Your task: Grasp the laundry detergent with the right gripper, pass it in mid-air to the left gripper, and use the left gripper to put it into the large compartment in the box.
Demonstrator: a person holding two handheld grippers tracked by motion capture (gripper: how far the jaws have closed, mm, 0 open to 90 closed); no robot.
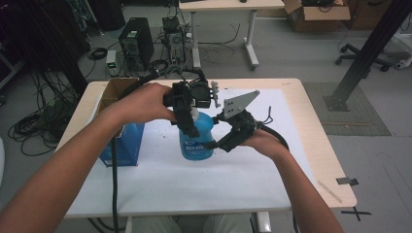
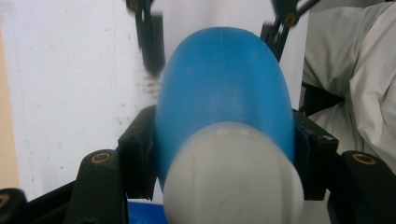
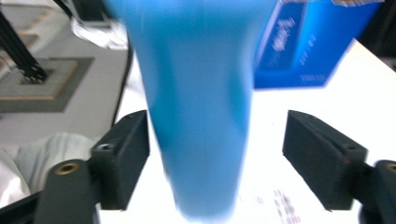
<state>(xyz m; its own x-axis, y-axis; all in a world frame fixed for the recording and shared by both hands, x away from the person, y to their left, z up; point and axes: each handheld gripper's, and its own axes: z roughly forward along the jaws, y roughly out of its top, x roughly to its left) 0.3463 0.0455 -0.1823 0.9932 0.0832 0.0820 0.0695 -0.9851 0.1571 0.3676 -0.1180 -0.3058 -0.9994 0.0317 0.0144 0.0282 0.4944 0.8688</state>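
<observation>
Above the white-covered desk [image 1: 160, 179], the left gripper [image 1: 188, 124] clamps the blue plastic bottle [image 1: 197, 141] near its white cap [image 2: 233, 179], steadying it; the right gripper [image 1: 221, 143] brackets its body, jaws parted.

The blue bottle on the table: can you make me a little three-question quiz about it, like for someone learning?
1. True or false: the left tool is clamped on the blue bottle near its white cap.
2. Which tool has open jaws with a gap beside the bottle? A) left B) right
3. What stands on the table left of the bottle in the high view?

Key:
1. True; its jaws press both sides of the bottle.
2. B; in the right gripper view one jaw stands clear of the bottle.
3. A blue box with an open cardboard top.
</observation>
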